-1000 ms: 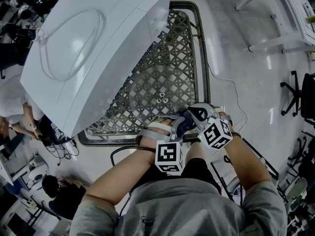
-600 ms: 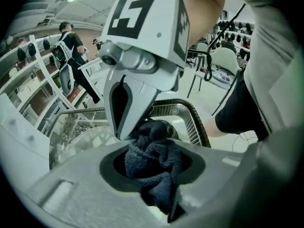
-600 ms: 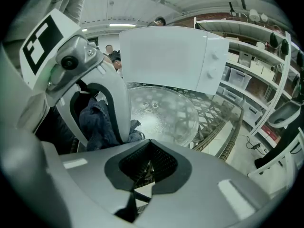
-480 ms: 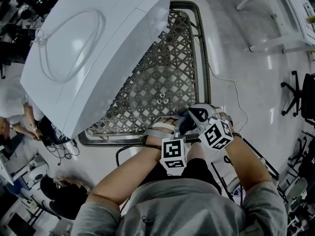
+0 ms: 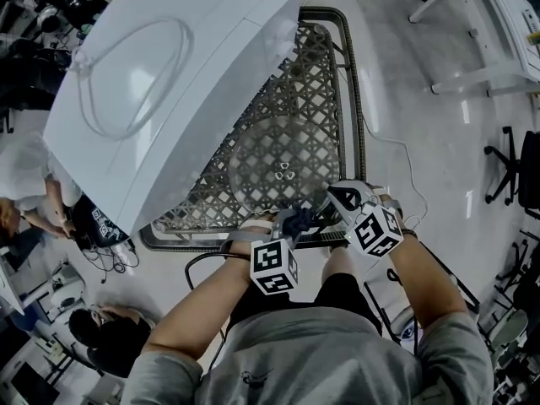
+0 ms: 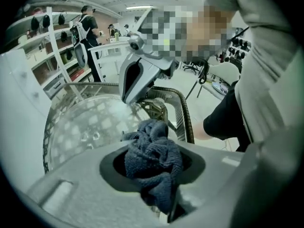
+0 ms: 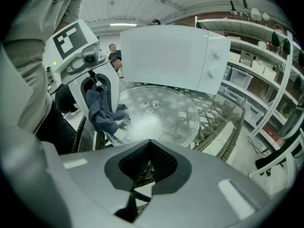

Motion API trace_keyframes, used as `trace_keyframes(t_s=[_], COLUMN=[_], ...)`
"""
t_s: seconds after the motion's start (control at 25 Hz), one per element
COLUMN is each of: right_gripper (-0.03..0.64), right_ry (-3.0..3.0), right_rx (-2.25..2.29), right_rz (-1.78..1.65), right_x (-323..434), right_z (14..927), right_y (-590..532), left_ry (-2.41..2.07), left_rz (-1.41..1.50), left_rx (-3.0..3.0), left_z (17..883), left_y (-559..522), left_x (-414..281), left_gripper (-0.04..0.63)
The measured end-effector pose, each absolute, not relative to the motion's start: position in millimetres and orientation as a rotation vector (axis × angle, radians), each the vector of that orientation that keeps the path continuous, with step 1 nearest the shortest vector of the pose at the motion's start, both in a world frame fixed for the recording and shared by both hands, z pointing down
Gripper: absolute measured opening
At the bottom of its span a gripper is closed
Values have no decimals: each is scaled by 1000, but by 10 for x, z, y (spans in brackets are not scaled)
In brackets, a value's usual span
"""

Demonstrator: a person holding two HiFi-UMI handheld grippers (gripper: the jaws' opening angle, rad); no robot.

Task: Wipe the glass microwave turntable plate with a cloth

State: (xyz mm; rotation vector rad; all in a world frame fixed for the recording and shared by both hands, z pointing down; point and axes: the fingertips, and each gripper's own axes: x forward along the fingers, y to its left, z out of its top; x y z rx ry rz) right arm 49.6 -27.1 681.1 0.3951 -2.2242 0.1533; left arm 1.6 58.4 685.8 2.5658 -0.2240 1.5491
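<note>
Head view: a glass turntable plate lies flat on the lattice bench, beside a white microwave. Both tools sit at the plate's near rim, close to each other.
Left gripper view: the left tool is clamped on a bunched dark cloth. A wad sticks out past the jaws towards the plate, and a tail hangs below them.
Cloth contact: the wad is at or just over the near rim. I cannot tell whether it presses on the glass.
Right gripper view: the right tool has its jaws drawn close together right at the rim. Whether they nip the glass I cannot tell.
Stage, as I judge it: wiping is at the near edge, and most of the plate's face lies beyond the cloth.
Risk, sliding: smooth glass on an open lattice has little to hold it. If the right tool is not truly steadying the rim, a hard push from the cloth could skid or turn the plate towards the bench edge.
Risk, cloth: it is held as a loose bunch, so dragging it could pull it out of the jaws.
Risk, collision: with the tools this near each other, a sideways stroke could knock one against the other.
</note>
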Motion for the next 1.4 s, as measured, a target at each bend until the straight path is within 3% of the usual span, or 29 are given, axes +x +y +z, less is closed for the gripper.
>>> trace_keyframes(t_s=[0.6, 1.0, 1.4], right_gripper=[8, 8, 8], right_ry=[-2212, -2183, -2155], right_rx=[387, 381, 346], right_rz=[150, 142, 139], right_x=[496, 494, 367], right_z=[6818, 6847, 6728], right_y=[-265, -255, -237], left_ry=[-414, -556, -710], left_rz=[1556, 1422, 1113], left_rx=[2359, 2400, 2453], left_z=[6844, 6643, 5795], left_y=[424, 325, 233], left_x=[-1027, -1003, -878], left_gripper=[138, 138, 138])
